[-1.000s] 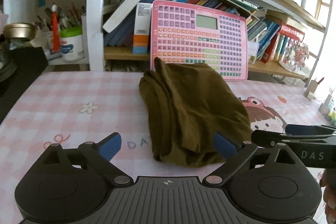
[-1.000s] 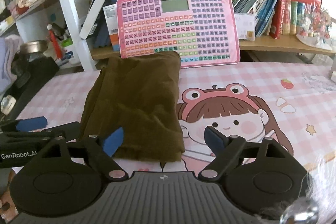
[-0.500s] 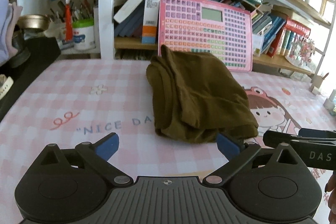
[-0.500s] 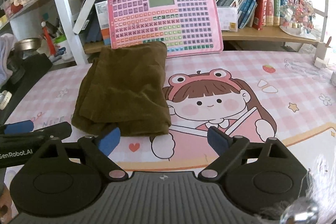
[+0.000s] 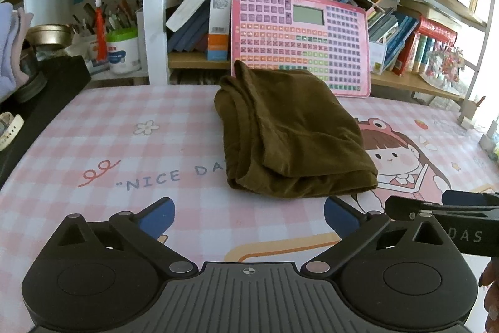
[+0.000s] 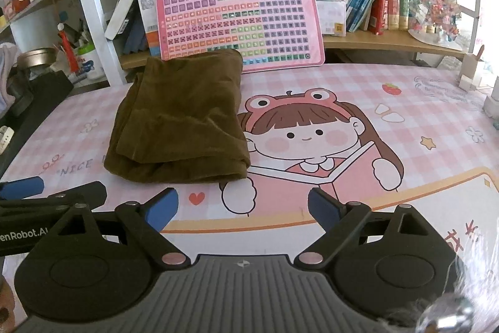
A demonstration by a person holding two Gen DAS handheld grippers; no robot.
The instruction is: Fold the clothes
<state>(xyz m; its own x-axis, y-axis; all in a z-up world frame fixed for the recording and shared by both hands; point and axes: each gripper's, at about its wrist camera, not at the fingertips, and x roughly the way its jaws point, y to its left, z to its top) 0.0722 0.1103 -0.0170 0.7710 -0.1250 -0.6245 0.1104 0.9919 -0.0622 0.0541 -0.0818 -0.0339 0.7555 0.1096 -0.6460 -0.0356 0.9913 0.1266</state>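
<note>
- On the worktop point(image 6: 421, 120), the brown cloth point(image 6: 181, 117) lies folded in a neat pile, its far end against the pink keyboard toy point(image 6: 238, 21).
- Both the left tongs point(image 5: 248, 213) and right tongs point(image 6: 241, 205) are spread wide, hold nothing, and sit just short of the cloth.
- The folding looks done.
- Next might be one more fold, or a new piece.
</note>
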